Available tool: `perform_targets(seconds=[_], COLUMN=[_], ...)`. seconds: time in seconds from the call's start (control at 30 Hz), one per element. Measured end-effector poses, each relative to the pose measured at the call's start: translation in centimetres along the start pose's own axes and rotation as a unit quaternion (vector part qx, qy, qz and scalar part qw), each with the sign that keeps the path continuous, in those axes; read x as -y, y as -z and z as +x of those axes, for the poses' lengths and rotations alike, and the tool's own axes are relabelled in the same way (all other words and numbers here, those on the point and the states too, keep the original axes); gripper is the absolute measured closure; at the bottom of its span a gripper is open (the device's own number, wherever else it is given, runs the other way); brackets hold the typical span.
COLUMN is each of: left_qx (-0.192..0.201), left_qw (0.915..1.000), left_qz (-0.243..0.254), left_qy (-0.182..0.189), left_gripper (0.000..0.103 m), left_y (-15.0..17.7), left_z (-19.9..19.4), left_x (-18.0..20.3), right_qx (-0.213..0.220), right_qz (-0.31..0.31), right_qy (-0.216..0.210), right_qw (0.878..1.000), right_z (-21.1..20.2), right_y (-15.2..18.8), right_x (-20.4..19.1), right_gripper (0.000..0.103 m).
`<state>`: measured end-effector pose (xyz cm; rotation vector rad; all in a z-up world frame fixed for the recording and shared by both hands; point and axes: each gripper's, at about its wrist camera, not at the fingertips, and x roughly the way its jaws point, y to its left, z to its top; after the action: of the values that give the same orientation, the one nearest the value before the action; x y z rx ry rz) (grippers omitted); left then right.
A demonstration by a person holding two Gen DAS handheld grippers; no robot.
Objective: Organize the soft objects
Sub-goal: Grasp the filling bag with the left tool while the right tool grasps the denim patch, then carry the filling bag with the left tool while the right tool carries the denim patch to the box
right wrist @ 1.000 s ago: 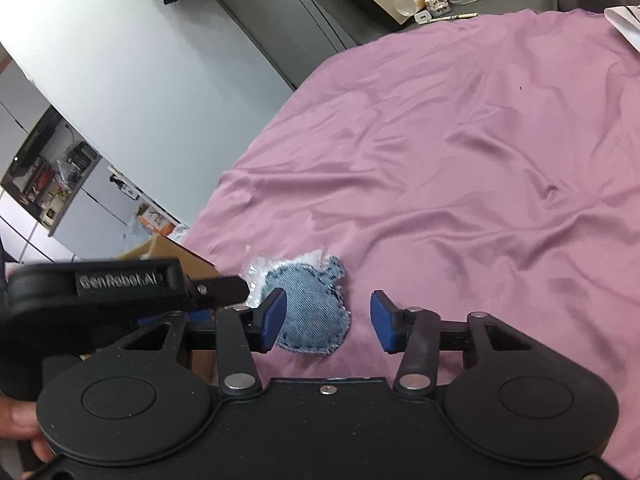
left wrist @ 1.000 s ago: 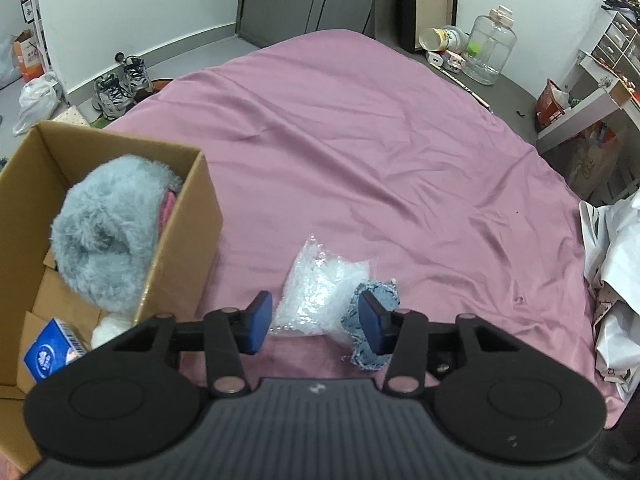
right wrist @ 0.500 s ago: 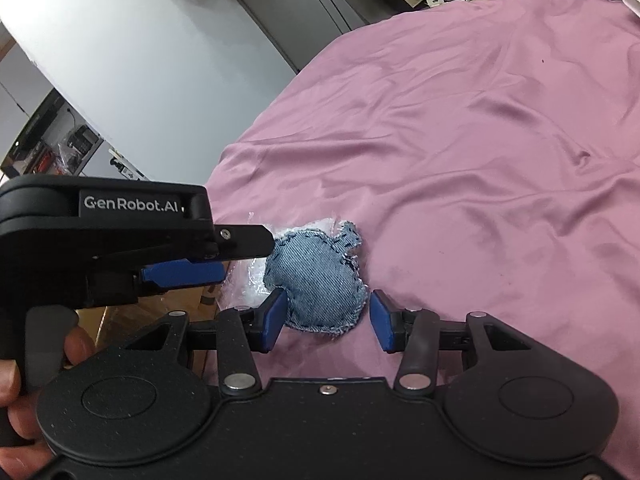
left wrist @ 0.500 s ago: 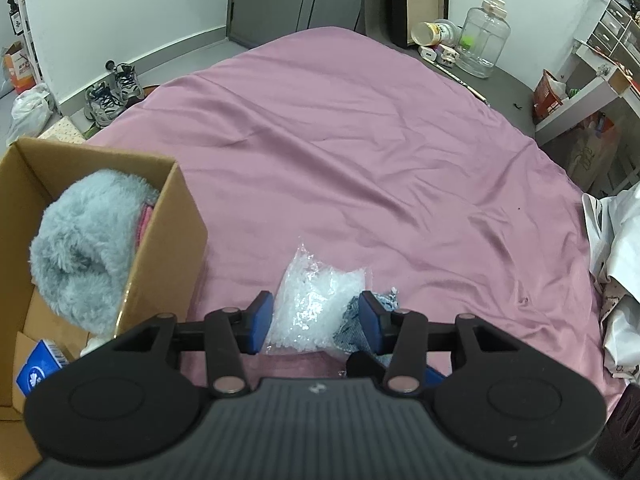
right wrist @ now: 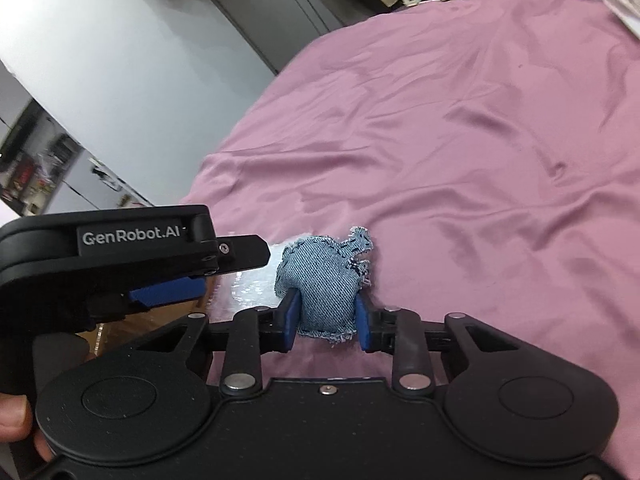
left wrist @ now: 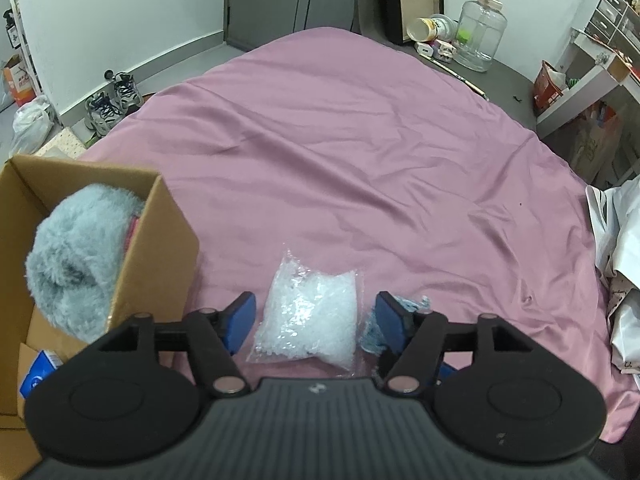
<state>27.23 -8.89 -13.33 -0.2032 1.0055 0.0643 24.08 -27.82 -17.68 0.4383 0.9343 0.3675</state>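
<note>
Pinching the stuffed denim pouch [right wrist: 326, 286] from both sides, the right gripper [right wrist: 326, 320] has its blue pads [right wrist: 289, 320] pressed into the lower half of the fabric, so that the frayed, stitched edge bulges out above and below them. The pouch sits low over the pink bedsheet [right wrist: 480, 140], and whether it touches the sheet cannot be told from this view. Just to its left lies a clear bag of white plastic pellets [left wrist: 310, 318], partly hidden behind the pouch in the right wrist view. The left gripper [left wrist: 312, 322] is spread wide, one blue pad on each side of that pellet bag with a gap on both sides, gripping nothing; from the right wrist view its black body with the GenRobot.AI label reaches in from the left, and a bit of the person's left hand [right wrist: 16, 420] shows at the frame's lower left corner. In the left wrist view a scrap of the denim pouch peeks out just behind the right-hand pad. Left of the left gripper stands an open cardboard box [left wrist: 168, 248] on the sheet, holding a fluffy grey plush item [left wrist: 76, 256] and, lower down, a small blue packet [left wrist: 38, 376]. Beyond the bed, a pair of sneakers [left wrist: 114, 100] sits by the white wall, and a big clear plastic jar [left wrist: 478, 32] stands on the dark floor at the far end.
</note>
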Motion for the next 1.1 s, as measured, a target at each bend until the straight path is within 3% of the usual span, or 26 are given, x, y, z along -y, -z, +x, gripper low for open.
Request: perform_targets(seconds=[0.17,0.43,0.57,0.73,0.9,1.03,1.1], left_qx=[0.001,-0.024,-0.033,-0.034,-0.034,-0.03,-0.027], left_qw=[1.0,0.9991,0.9991,0.9992,0.9992,0.9994,0.9995], left_qz=[0.003,0.011,-0.001,-0.017,-0.019,-0.016,-0.015], left_qy=[-0.006,-0.034,-0.028,-0.014,-0.005,0.003,0.006], left_gripper=[0.034,0.03,0.031,0.044,0.065,0.068,0.068], left_y=[0.0,0.7,1.0,1.0,0.7,0.5,0.3], left_z=[0.4,2.8,3.4,3.5,2.9,2.0,1.4], left_x=[0.5,0.8,0.2,-0.3,-0.4,-0.3,-0.3], right_qx=[-0.019,-0.038,-0.039,-0.048,-0.039,-0.033,-0.032], right_qz=[-0.002,0.028,0.039,0.06,0.055,0.038,0.037], right_qy=[0.043,0.07,0.088,0.076,0.064,0.077,0.071], right_qw=[0.999,0.996,0.995,0.994,0.996,0.996,0.996], right_z=[-0.2,-1.0,-1.7,-1.4,-1.1,-1.2,-1.7], right_y=[-0.2,-0.2,-0.4,-0.6,-0.7,-0.7,-0.9], right_x=[0.3,0.9,1.3,2.0,2.0,1.8,1.6], right_gripper=[0.075,0.074,0.074,0.064,0.06,0.079,0.081])
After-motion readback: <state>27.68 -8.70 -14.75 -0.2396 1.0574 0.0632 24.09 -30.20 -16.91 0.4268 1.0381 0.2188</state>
